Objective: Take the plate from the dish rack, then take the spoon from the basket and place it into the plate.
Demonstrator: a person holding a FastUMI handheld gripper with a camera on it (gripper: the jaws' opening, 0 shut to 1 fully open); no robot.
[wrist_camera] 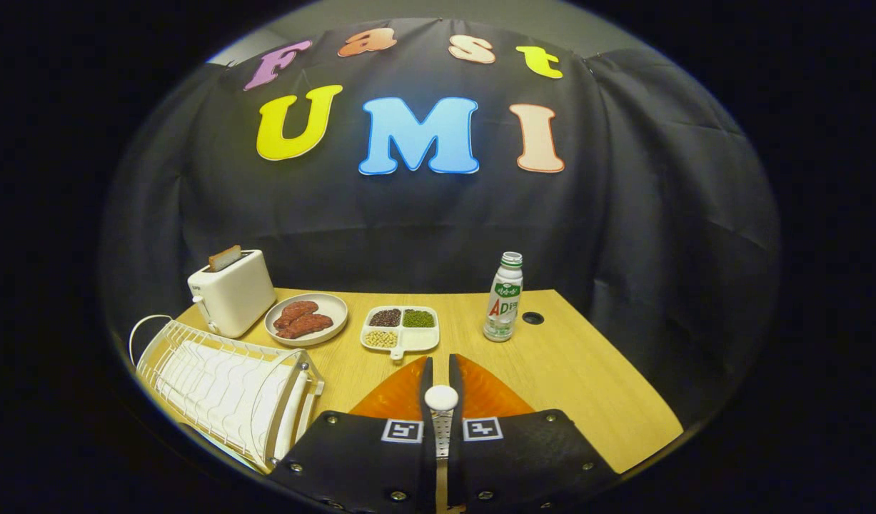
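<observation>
wooden worktop (552, 357) carries everything here, and the white wire dish rack (223, 389) at its near left corner serves as the landmark. inside the rack a white plate (289, 417) stands on edge at the end nearest the claw, with more white showing behind the wires further along. just behind the rack, toward the black cloth wall, stands a white toaster (232, 293) with a slice of toast (225, 258) poking out of its slot. to the right of the toaster, and beyond the rack, lies a round dish (306, 319) holding reddish-brown pieces of food. further right from the rack sits a white divided tray (400, 329) with dark, green and pale beans in separate sections. well to the right of the rack, past the tray, a plastic bottle (502, 297) with a green and white label stands upright, next to a small dark hole in the worktop. the claw (441, 371) sits just right of the rack's near end, its two fingers pressed nearly together with only a thin gap, and a spoon (441, 410) is pinched between them, its white rounded end showing at the gap and its patterned handle running back between the fingers.
</observation>
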